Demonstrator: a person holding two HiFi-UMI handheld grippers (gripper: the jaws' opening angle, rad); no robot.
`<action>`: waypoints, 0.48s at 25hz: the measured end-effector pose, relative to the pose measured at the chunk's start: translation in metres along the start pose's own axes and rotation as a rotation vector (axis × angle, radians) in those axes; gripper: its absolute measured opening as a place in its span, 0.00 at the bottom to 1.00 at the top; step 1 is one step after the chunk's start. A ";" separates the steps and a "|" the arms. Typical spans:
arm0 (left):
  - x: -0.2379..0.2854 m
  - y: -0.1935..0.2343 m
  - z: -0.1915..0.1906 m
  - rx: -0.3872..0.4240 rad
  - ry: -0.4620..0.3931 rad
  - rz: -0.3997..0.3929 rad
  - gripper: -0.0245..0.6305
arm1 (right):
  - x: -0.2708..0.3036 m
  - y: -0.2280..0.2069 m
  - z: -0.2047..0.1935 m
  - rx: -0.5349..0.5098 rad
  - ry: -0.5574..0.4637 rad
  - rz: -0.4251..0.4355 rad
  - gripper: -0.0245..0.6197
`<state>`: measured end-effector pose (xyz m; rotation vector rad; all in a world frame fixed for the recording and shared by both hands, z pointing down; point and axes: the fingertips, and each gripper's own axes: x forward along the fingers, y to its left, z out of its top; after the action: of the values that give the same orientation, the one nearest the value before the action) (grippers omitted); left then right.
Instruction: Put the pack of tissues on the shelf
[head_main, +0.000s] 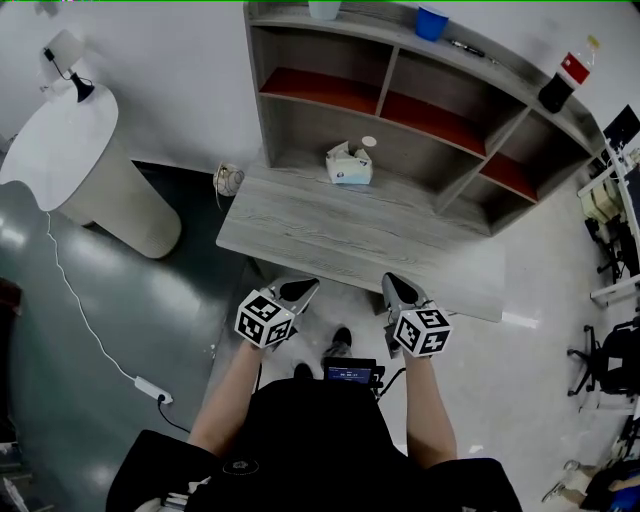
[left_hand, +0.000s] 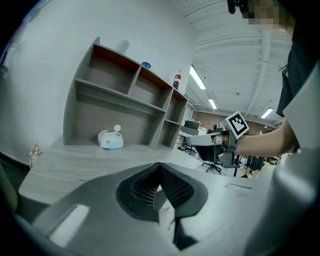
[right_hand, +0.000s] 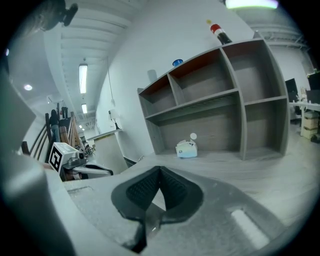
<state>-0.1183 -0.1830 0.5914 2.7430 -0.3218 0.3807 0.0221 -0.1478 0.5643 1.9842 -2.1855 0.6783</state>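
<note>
Left tool (head_main: 300, 292) and right tool (head_main: 398, 290) both pinched together, empty, over near edge of surface (head_main: 330, 235). Pack of tissues (head_main: 349, 163) far back on surface, just before shelf (head_main: 400, 95). Risk: closed-tool nudge slides pack away; hard squeeze likely crumples it. Pack pale white-blue, soft-looking, small white round bit on top

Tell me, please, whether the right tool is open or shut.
Shut: on the right tool, the jaws meet at their tips, nothing between them.
</note>
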 end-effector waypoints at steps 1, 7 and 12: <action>-0.001 0.000 0.000 0.002 -0.001 0.000 0.04 | -0.001 0.002 -0.001 0.001 0.000 0.000 0.04; -0.004 0.001 0.004 -0.013 -0.011 -0.011 0.04 | -0.001 0.007 0.000 -0.003 -0.007 -0.002 0.04; -0.003 0.004 0.007 -0.029 -0.024 -0.016 0.04 | 0.001 0.006 0.001 0.000 -0.007 -0.006 0.04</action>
<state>-0.1203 -0.1887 0.5850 2.7220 -0.3095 0.3373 0.0164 -0.1483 0.5626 1.9951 -2.1823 0.6720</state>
